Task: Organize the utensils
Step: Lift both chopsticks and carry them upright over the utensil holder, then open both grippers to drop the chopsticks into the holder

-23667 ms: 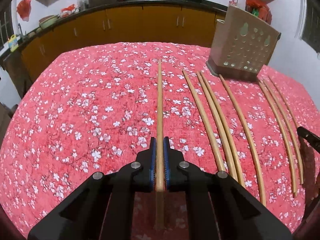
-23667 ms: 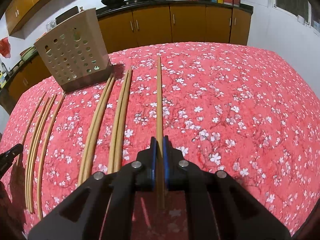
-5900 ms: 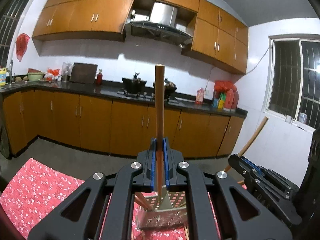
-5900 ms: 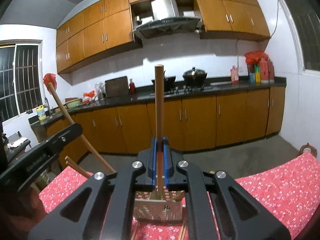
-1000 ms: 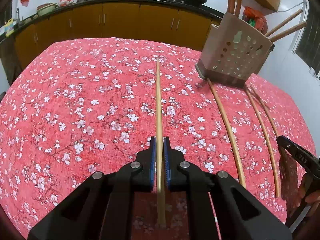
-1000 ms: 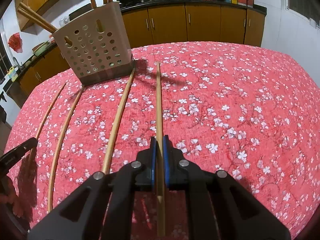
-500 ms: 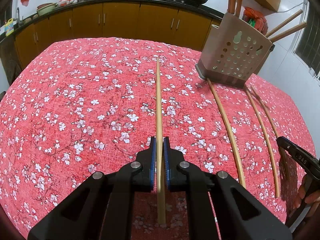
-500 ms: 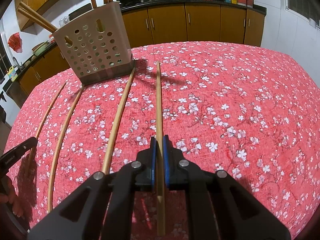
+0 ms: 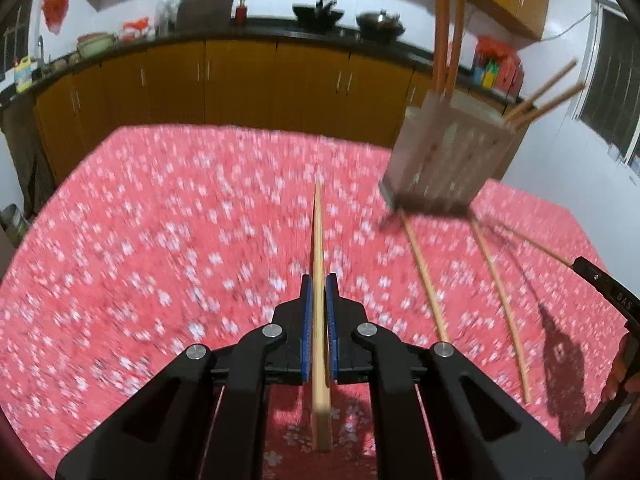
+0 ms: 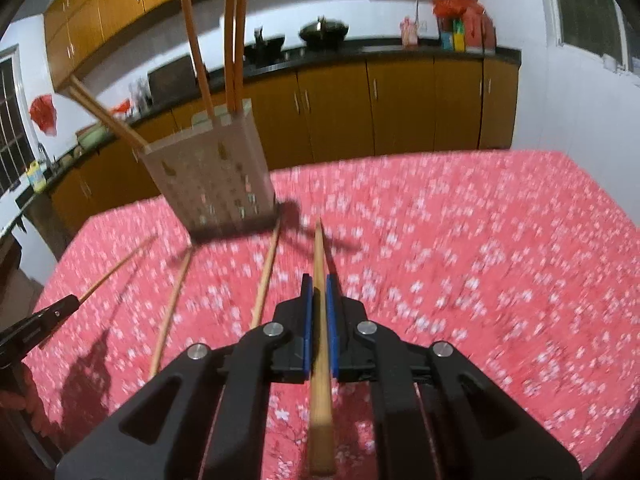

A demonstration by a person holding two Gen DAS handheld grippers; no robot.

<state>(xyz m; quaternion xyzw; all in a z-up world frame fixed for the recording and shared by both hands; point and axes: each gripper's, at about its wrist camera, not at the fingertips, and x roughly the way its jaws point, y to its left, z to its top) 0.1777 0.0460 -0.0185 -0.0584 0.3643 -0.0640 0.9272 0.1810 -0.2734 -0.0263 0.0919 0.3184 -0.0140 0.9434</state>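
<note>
My left gripper (image 9: 319, 284) is shut on a long wooden chopstick (image 9: 318, 240) and holds it raised over the red flowered tablecloth (image 9: 160, 240). My right gripper (image 10: 319, 284) is shut on another chopstick (image 10: 319, 256), also raised. The beige perforated utensil holder (image 9: 448, 156) stands at the far right in the left wrist view and at the far left in the right wrist view (image 10: 212, 176), with several chopsticks standing in it. Loose chopsticks (image 9: 424, 276) lie on the cloth in front of the holder; they also show in the right wrist view (image 10: 266, 276).
Brown kitchen cabinets (image 9: 240, 84) with a dark counter run behind the table. The right gripper's tip (image 9: 604, 284) shows at the right edge of the left view; the left gripper's tip (image 10: 40, 320) shows at the left edge of the right view.
Both grippers have lifted and tilted up with their chopsticks off the cloth. The view is blurred by the motion, and more of the cabinets shows.
</note>
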